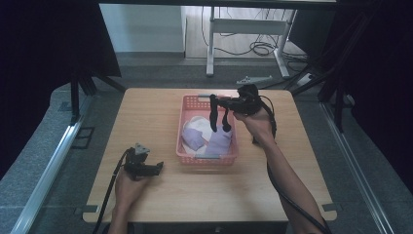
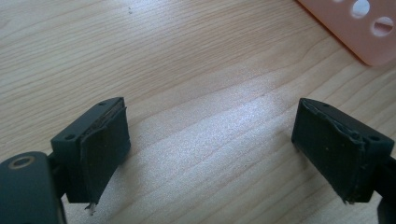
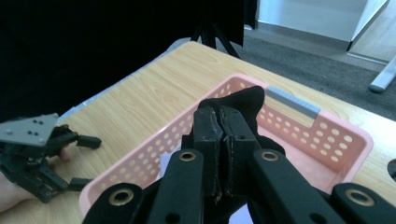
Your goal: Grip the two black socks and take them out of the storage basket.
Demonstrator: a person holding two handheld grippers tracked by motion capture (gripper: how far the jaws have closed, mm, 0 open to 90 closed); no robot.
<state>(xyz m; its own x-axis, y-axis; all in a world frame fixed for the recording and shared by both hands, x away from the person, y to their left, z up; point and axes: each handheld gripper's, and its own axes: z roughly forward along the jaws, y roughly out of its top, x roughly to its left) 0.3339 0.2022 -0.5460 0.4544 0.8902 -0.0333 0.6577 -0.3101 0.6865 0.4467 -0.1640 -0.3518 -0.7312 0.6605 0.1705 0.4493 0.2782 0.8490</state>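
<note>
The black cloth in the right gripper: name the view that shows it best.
The high view: the black cloth hangs from the right gripper over the pink basket. The right gripper view shows a pinched edge; the left gripper view faces bare table.

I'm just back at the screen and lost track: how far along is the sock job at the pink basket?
Done: pale socks lie in the pink basket. In hand: the right gripper is shut on a black sock above it. Left: where that sock ends up; the left gripper rests open on the table.

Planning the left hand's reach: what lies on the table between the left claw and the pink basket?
Bare wood. In the high view, nothing sits between the left claw and the pink basket.
</note>
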